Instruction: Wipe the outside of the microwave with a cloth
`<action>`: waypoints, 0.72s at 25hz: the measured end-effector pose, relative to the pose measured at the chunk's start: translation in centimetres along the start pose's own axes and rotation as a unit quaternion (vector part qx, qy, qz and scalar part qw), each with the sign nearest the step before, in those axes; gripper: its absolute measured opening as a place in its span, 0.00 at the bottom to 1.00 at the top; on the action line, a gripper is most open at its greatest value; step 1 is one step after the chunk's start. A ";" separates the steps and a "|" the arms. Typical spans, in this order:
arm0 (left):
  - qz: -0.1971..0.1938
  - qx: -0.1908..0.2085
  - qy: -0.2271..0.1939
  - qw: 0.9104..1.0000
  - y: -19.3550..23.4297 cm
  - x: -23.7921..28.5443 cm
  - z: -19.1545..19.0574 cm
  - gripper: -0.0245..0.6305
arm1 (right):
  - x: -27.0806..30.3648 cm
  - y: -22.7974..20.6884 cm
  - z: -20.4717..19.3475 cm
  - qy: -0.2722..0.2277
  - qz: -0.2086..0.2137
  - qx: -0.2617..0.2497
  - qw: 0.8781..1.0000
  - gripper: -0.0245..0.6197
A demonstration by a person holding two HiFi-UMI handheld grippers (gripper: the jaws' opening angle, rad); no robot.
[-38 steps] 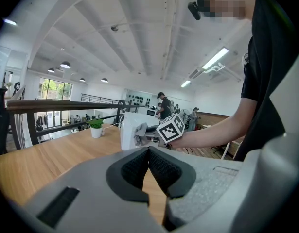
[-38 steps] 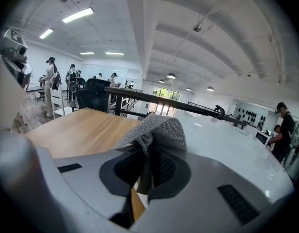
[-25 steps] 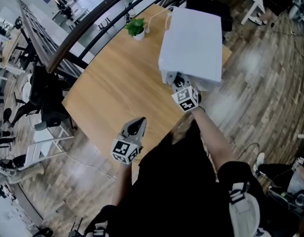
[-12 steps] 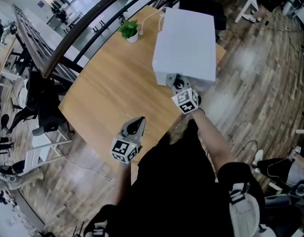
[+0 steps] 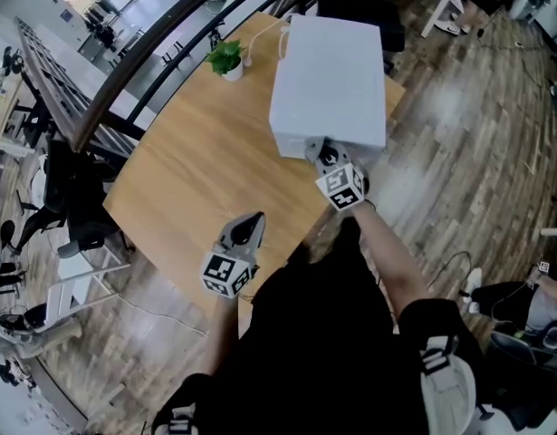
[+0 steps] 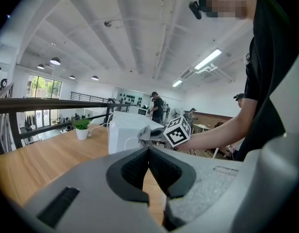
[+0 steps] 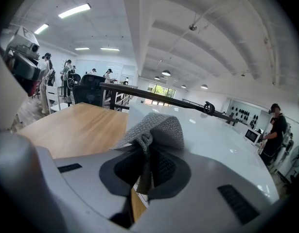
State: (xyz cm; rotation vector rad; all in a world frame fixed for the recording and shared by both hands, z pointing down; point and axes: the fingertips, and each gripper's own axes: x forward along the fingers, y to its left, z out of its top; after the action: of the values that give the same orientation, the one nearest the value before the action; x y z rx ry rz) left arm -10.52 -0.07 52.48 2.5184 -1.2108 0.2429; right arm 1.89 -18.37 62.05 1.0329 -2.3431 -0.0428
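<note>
Microwave (image 5: pixel 331 71) drifted toward 10 o'clock | my right gripper (image 5: pixel 325 154) pinches cloth (image 7: pixel 156 127) at its 6 o'clock edge, wiping | left gripper (image 5: pixel 249 228) pressed together, empty | next: sweep across top

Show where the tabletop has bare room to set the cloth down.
Bare wood spans the table left of the microwave, from the potted plant to the left claw. Crowded: the microwave's near corner, where the right claw holds the cloth.

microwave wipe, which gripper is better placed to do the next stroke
Right. The right gripper is shut on the cloth and sits at the microwave's near edge. The left gripper is shut with nothing in it, by the table's near edge, apart from the microwave.
</note>
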 end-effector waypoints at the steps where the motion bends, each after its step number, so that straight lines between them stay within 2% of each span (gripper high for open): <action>1: -0.002 0.000 0.001 1.000 -0.1 0.2 0.0 0.04 | -0.1 -0.1 -0.2 0.001 -0.001 0.000 1.000 0.06; 18: -0.035 0.007 0.008 0.999 -1.8 2.2 0.1 0.04 | -3.0 -2.8 -2.7 0.013 -0.030 0.016 0.999 0.06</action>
State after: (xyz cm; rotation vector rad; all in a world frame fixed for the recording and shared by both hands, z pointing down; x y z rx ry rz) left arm -7.76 -0.69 52.68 2.5606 -1.1151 0.2544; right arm 6.72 -17.74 62.10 1.1125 -2.2968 -0.0153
